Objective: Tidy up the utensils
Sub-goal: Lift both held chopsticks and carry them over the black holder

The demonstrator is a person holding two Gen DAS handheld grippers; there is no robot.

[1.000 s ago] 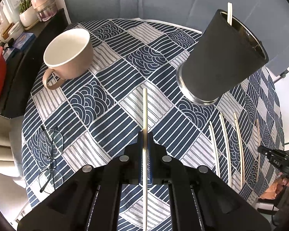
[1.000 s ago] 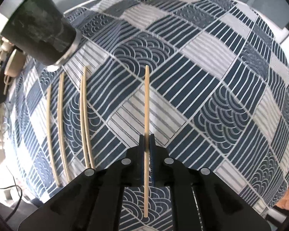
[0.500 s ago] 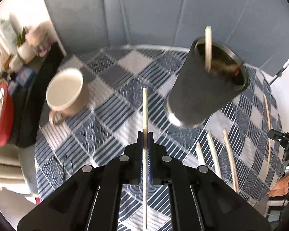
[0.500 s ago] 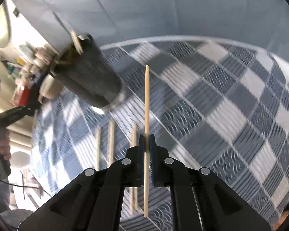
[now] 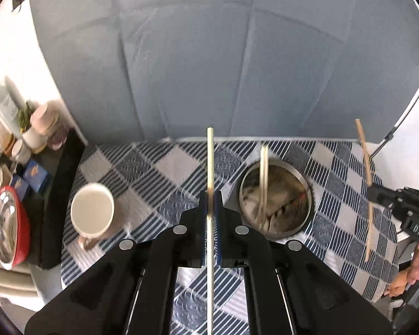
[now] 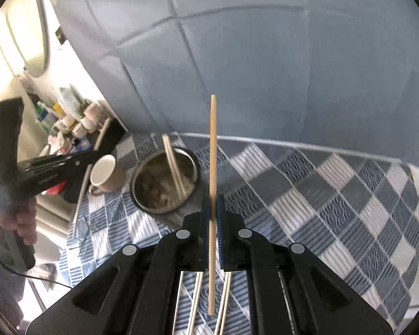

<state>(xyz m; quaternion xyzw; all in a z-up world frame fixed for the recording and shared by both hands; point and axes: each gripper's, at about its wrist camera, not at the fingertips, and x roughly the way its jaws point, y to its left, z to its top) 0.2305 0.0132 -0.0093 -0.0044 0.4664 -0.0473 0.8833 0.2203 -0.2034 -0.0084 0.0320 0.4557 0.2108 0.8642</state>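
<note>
- The cream mug [image 5: 92,213] stands at the left of the patterned tablecloth [image 5: 164,167], empty as far as its mouth shows, well apart from the work.
- The left gripper [image 5: 210,212] is clamped shut on a pale chopstick [image 5: 210,167], pinched part-way along its length so the tip juts forward, above the cloth between mug and tumbler.
- The steel-lined tumbler [image 5: 276,203], dark outside, stands just right of that gripper; one chopstick in the tumbler [image 5: 264,178] leans against its rim.
- The right gripper [image 6: 212,212] is likewise closed on a second chopstick [image 6: 212,150], held near its middle, beside the tumbler in its own view.
- More loose chopsticks [image 6: 226,301] lie on the cloth beneath the right gripper.
- Judged by look: thin, tapered, light-wood sticks, stiff and very light, smooth enough to pivot or slip in a narrow pinch. A mid-length hold seems best for balance; the tumbler's wide mouth forgives aim, but a stick dropped tilted may clatter or tip out.
</note>
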